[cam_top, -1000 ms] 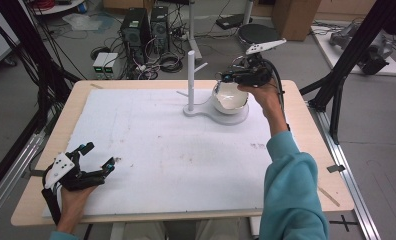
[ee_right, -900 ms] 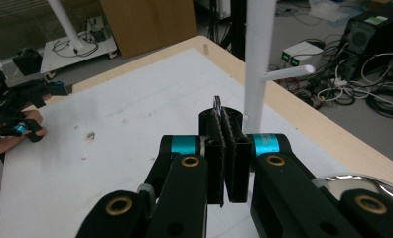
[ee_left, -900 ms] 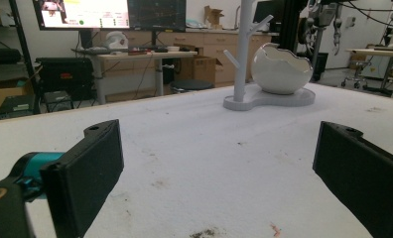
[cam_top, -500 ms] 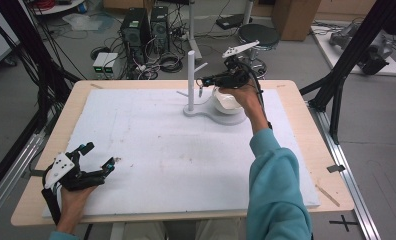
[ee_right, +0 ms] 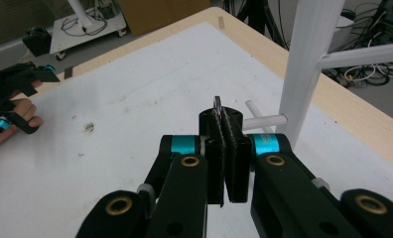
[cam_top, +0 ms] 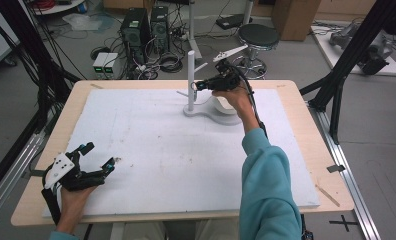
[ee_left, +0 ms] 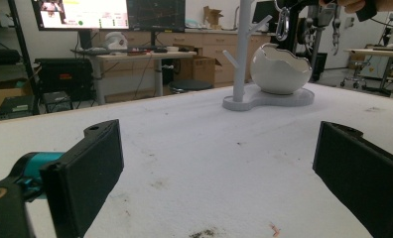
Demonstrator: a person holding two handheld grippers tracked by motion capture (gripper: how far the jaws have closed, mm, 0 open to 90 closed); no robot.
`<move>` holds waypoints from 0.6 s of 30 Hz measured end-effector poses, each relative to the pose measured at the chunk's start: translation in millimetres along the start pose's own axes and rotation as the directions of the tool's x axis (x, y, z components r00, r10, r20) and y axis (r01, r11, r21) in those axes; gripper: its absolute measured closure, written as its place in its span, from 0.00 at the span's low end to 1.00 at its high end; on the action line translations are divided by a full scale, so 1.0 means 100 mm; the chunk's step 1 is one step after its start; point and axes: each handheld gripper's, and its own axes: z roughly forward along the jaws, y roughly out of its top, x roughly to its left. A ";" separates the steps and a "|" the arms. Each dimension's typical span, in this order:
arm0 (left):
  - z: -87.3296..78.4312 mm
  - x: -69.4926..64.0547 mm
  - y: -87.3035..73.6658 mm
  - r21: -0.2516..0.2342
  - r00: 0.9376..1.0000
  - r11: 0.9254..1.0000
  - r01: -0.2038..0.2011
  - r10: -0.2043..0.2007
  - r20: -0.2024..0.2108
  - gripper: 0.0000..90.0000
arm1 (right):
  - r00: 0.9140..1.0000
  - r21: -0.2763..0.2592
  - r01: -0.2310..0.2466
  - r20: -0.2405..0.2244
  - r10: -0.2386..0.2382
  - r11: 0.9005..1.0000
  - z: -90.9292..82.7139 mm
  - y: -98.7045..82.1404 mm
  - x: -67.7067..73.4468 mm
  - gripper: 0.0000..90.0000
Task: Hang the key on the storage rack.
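Note:
A white peg stand [cam_top: 190, 75] rises from a flat white base at the far middle of the board. Beside it on that base sits a white egg-shaped bowl [cam_top: 225, 104]. My right gripper [cam_top: 198, 86] hovers beside the pole, level with a short side peg [ee_right: 266, 120]. Its jaws are shut on a thin metal carabiner [ee_right: 217, 105], whose edge pokes out above the pads. In the left gripper view the carabiner [ee_left: 282, 22] hangs near the stand [ee_left: 242, 49], above the bowl [ee_left: 276, 69]. My left gripper [cam_top: 100, 156] rests open near the front left corner, jaws [ee_left: 219, 168] empty.
A white foam board [cam_top: 161, 150] covers the wooden table [cam_top: 306, 150]. A few dark specks [ee_left: 204, 232] lie on the board near my left gripper. Black frame posts stand at both sides, and computers and cables sit on the floor beyond the far edge.
My right gripper has moved left and lower, from above the bowl to beside the stand's pole. The left hand has stayed where it was.

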 end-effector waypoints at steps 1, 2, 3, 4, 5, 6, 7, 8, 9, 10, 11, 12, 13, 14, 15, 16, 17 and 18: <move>0.00 0.00 0.00 0.002 1.000 1.000 -0.002 0.002 -0.001 0.07 | 1.000 0.006 0.000 0.005 0.000 1.000 0.02 0.00 0.00 0.99; 0.00 0.00 0.00 0.001 1.000 1.000 -0.001 0.001 -0.001 0.07 | 1.000 0.013 -0.004 0.004 0.004 1.000 0.03 -0.01 -0.01 0.99; 0.00 0.00 0.00 0.000 1.000 1.000 -0.001 0.001 0.000 0.07 | 1.000 0.010 0.001 0.003 -0.001 1.000 0.04 -0.01 -0.02 0.99; 0.00 0.00 0.00 0.000 1.000 1.000 -0.001 0.001 0.000 0.07 | 1.000 0.013 -0.004 0.004 0.004 1.000 0.05 -0.02 -0.03 0.99; 0.00 0.00 0.00 0.002 1.000 1.000 -0.002 0.002 0.000 0.07 | 1.000 0.014 -0.006 0.008 0.006 1.000 0.06 -0.02 -0.04 0.99; 0.00 0.00 0.00 0.003 1.000 1.000 -0.003 0.003 0.000 0.07 | 1.000 0.019 -0.015 0.009 0.015 1.000 0.07 -0.02 -0.04 0.99; 0.00 0.00 0.00 0.001 1.000 1.000 -0.002 0.002 -0.001 0.07 | 1.000 0.019 -0.012 0.012 0.012 1.000 0.08 -0.03 -0.05 0.99; 0.00 0.00 0.00 0.001 1.000 1.000 -0.002 0.002 -0.001 0.07 | 1.000 0.017 -0.015 0.014 0.015 1.000 0.09 -0.03 -0.05 0.99; 0.00 0.00 0.00 0.002 1.000 1.000 -0.004 0.004 0.000 0.07 | 1.000 0.017 -0.016 0.010 0.016 1.000 0.10 -0.03 -0.06 0.99; 0.00 0.00 0.00 0.001 1.000 1.000 -0.003 0.003 -0.001 0.07 | 1.000 0.018 -0.013 0.012 0.013 1.000 0.11 -0.04 -0.07 0.99; 0.00 0.00 0.00 0.002 1.000 1.000 -0.004 0.004 -0.001 0.07 | 1.000 0.021 -0.016 0.016 0.015 1.000 0.11 -0.04 -0.07 0.99; 0.00 0.00 0.00 0.001 1.000 1.000 -0.005 0.005 0.000 0.07 | 1.000 0.022 -0.014 0.013 0.014 1.000 0.12 -0.04 -0.08 0.99; 0.00 0.00 0.00 0.001 1.000 1.000 -0.005 0.005 0.000 0.07 | 1.000 0.022 -0.017 0.012 0.017 1.000 0.13 -0.04 -0.08 0.99; -0.01 0.00 0.00 0.004 1.000 1.000 -0.006 0.006 0.001 0.07 | 1.000 0.019 -0.017 0.019 0.017 1.000 0.14 -0.04 -0.08 0.99; -0.01 0.00 0.00 0.004 1.000 1.000 -0.006 0.006 0.001 0.07 | 1.000 0.019 -0.019 0.014 0.019 1.000 0.15 -0.05 -0.09 0.99; -0.01 0.00 0.00 0.004 1.000 1.000 -0.007 0.007 0.000 0.07 | 1.000 0.022 -0.024 0.016 0.023 0.999 0.16 -0.05 -0.09 0.99; -0.01 0.00 0.00 0.004 1.000 1.000 -0.007 0.007 0.000 0.07 | 1.000 0.020 -0.023 0.020 0.023 1.000 0.16 -0.05 -0.10 0.99; 0.00 0.00 0.00 0.003 1.000 1.000 -0.005 0.005 0.000 0.07 | 1.000 0.019 -0.023 0.019 0.023 1.000 0.17 -0.06 -0.11 0.99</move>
